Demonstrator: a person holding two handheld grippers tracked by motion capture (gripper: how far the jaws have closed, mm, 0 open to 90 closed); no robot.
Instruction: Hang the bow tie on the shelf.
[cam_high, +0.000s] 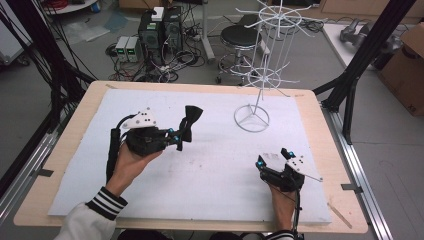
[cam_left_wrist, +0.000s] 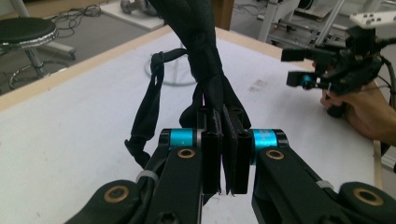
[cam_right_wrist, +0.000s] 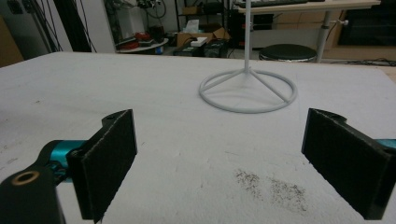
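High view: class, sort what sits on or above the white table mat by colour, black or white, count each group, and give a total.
Black: 3, the left gripper, the right gripper and the bow tie clamped in the left gripper's jaws
White: 1, the wire display stand
Total: 4

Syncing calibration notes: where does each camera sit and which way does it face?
High view: above the person's side, looking forward and down on the table; both forearms show.
Left gripper view: on the left gripper, along fingers shut on the black bow tie.
Right gripper view: on the right gripper, fingers open, facing the white rack.
All share the rack.
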